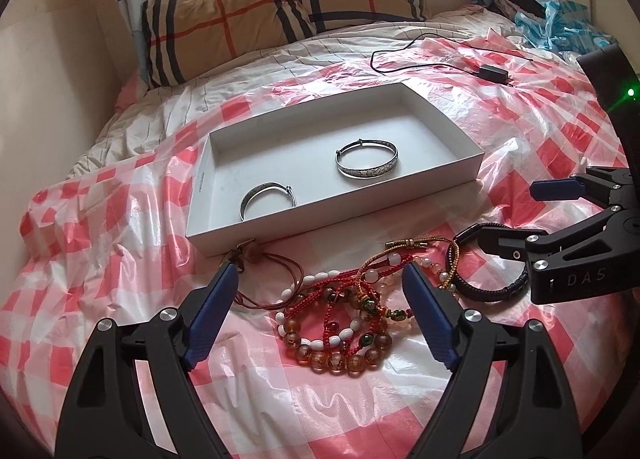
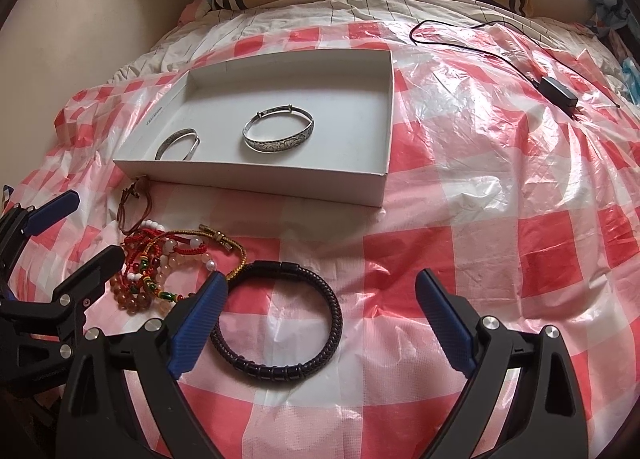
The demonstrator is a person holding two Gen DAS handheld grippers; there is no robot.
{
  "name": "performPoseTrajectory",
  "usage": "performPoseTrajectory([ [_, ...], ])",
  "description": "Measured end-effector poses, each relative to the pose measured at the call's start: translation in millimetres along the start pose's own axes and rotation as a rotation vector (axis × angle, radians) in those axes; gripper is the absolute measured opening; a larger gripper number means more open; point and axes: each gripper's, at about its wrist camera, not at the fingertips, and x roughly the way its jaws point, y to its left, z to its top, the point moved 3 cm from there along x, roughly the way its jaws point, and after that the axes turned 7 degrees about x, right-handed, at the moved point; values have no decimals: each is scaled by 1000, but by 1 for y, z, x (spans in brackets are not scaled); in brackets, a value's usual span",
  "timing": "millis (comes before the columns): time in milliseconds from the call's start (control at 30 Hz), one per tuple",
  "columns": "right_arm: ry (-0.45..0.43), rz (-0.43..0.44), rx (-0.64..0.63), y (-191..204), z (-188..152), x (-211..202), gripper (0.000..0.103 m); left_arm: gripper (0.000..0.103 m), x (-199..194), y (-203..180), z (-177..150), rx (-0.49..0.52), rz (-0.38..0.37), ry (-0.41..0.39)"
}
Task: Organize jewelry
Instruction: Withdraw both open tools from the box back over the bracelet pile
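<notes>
Jewelry sits split: two engraved silver bangles (image 1: 367, 159) (image 1: 267, 201) inside the shallow white cardboard box (image 1: 460, 131), tangled beaded bracelets (image 1: 344, 319) and a black braided bracelet (image 2: 280, 323) apparently loose on the bed's checked plastic sheet (image 2: 520, 239). Left gripper (image 1: 320, 315) and right gripper (image 2: 316, 323) both hold their jaws wide, gripping nothing.

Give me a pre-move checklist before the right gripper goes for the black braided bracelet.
1. Right gripper open: ok.
2. Black braided leather bracelet lying flat on the red-checked plastic sheet: ok.
3. Bracelet centred between the fingers: not ok, it sits toward the left finger.
4. Bracelet free of the tangled bead bracelets: cannot tell.
5. White cardboard box has bare floor: ok.
6. Left gripper open: ok.
</notes>
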Motion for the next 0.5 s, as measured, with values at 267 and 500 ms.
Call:
performPoseTrajectory([
  [267,8,-20,-21,2,-2,2,91,82,0,-1,0,3,-1,-1],
  [500,20,-100,-84,6,-6,8,91,85,14,-21,-4,101,-28,32],
])
